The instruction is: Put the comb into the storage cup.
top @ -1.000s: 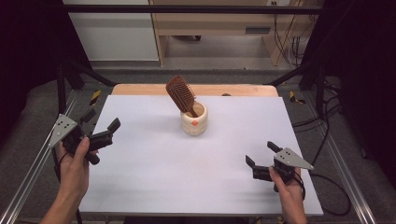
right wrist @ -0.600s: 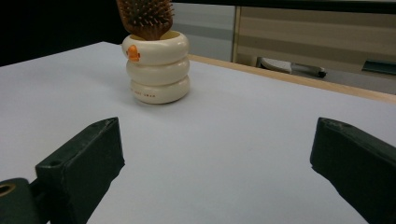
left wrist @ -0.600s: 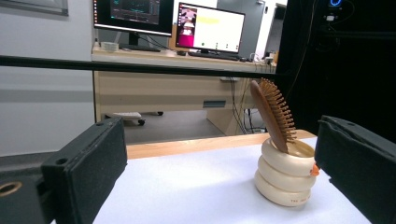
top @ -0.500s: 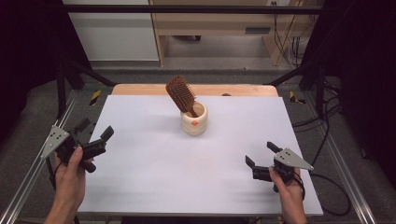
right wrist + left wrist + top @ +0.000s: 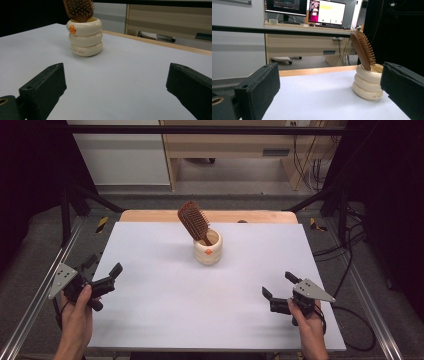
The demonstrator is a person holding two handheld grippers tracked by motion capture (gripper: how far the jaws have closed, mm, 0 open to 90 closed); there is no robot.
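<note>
White tabletop (image 5: 165,305) (wooden far edge), monitors (image 5: 325,11) beyond; both grippers' jaws spread.

A wooden hairbrush (image 5: 193,221) stands in a glossy cream ceramic cup (image 5: 208,250) on matt white tabletop (image 5: 200,305).

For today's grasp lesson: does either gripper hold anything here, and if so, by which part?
Nothing is held. The left gripper and right gripper are both open and empty, apart from the hairbrush standing in the cup.
</note>
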